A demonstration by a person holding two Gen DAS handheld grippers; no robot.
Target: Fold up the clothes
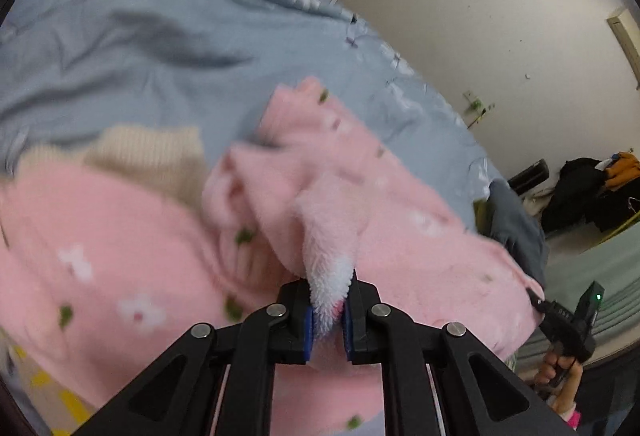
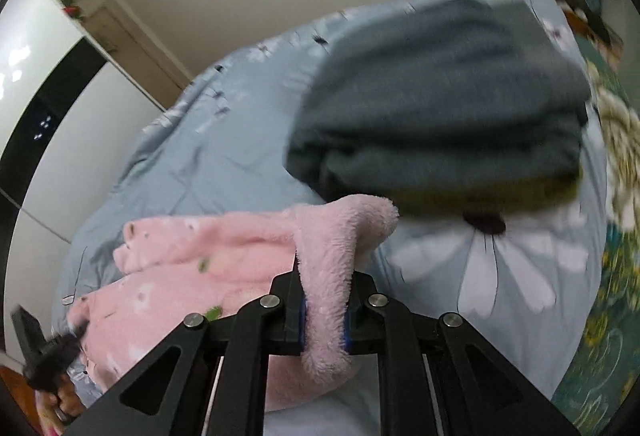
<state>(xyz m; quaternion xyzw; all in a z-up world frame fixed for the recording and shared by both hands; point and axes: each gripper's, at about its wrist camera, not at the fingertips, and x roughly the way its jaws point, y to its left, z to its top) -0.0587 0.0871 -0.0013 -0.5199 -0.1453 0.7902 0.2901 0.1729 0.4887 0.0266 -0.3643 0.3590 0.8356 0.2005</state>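
Where both grippers bite the same garment, the fold turns on how the cloth runs between them.
Left gripper [image 1: 328, 320]: closed on a fluffy pink-and-white edge of the pink fleece garment with small white flowers and green leaves [image 1: 360, 196]; the pads pinch a tuft that stands up between the jaws.
Garment position: spread on the pale blue-grey quilt printed with white flowers [image 1: 120, 48], ahead of and below both grippers, partly over a cream ribbed knit [image 1: 148, 152].
Long axis: runs side to side between the two held edges; the slack middle sags onto the bed.
Right gripper [image 2: 324, 320]: clamped on another pink fleece edge, which drapes over the jaws.
Neighbour: a folded dark grey-blue cloth pile [image 2: 440, 96] lies just beyond the right-hand edge, apart from it.
Nearer hand: neither; each holds its own end, judged ready to carry it across.
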